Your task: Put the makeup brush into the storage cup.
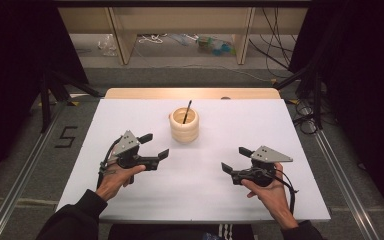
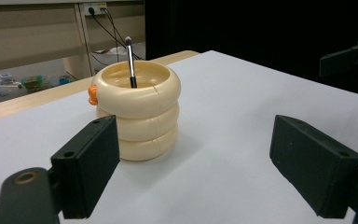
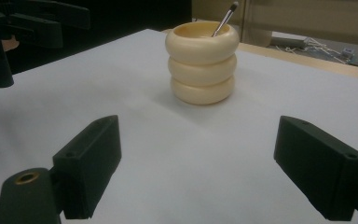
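Observation:
A cream pot (image 1: 184,125) shaped like three stacked rings stands upright near the middle of the white table top (image 1: 130,200). A thin dark-handled brush (image 1: 186,111) leans inside it. The pot (image 2: 137,109) has a small orange knob on its side, and the brush (image 2: 130,60) pokes above its rim. My left gripper (image 1: 156,145) is held low at the pot's near left, open and empty. My right gripper (image 1: 235,159) sits at the near right, open, jaws pointing toward the pot (image 3: 202,60) and its brush (image 3: 226,19).
A wooden strip (image 1: 190,93) edges the table's far side. Beyond it stands a shelf frame (image 1: 180,30) with clutter on the floor. Cables (image 1: 305,115) and dark stands flank the table. A person's hands (image 1: 117,182) hold both grippers near the front edge.

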Tool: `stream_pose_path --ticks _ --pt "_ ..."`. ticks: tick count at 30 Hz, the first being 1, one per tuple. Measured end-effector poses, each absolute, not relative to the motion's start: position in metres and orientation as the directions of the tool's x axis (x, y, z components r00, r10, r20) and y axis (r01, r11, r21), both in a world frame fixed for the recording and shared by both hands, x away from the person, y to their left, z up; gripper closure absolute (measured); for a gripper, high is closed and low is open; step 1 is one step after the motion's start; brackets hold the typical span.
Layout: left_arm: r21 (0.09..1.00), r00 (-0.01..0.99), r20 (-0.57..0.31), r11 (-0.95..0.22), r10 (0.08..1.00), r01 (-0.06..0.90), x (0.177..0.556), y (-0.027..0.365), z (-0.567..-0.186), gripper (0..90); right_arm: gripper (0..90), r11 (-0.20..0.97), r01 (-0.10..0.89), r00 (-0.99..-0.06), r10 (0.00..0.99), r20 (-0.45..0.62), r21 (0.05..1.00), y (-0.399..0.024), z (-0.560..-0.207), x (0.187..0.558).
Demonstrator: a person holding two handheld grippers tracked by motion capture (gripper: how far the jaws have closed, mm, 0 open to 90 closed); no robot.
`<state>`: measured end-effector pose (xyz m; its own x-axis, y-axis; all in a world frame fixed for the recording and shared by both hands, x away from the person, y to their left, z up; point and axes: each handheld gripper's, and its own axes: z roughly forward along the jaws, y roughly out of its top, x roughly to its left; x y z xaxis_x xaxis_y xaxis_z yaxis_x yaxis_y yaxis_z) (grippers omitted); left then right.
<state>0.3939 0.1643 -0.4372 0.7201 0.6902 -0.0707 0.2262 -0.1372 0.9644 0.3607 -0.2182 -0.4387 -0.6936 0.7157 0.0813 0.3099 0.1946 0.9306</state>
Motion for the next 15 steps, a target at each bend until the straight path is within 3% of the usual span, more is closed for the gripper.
stream_pose_path --ticks 15 --pt "0.969 0.736 -0.061 -0.138 0.674 0.207 0.377 0.164 -0.439 15.7 15.5 0.180 0.297 -0.700 0.709 0.086 0.938 -0.217 -0.439 0.361"
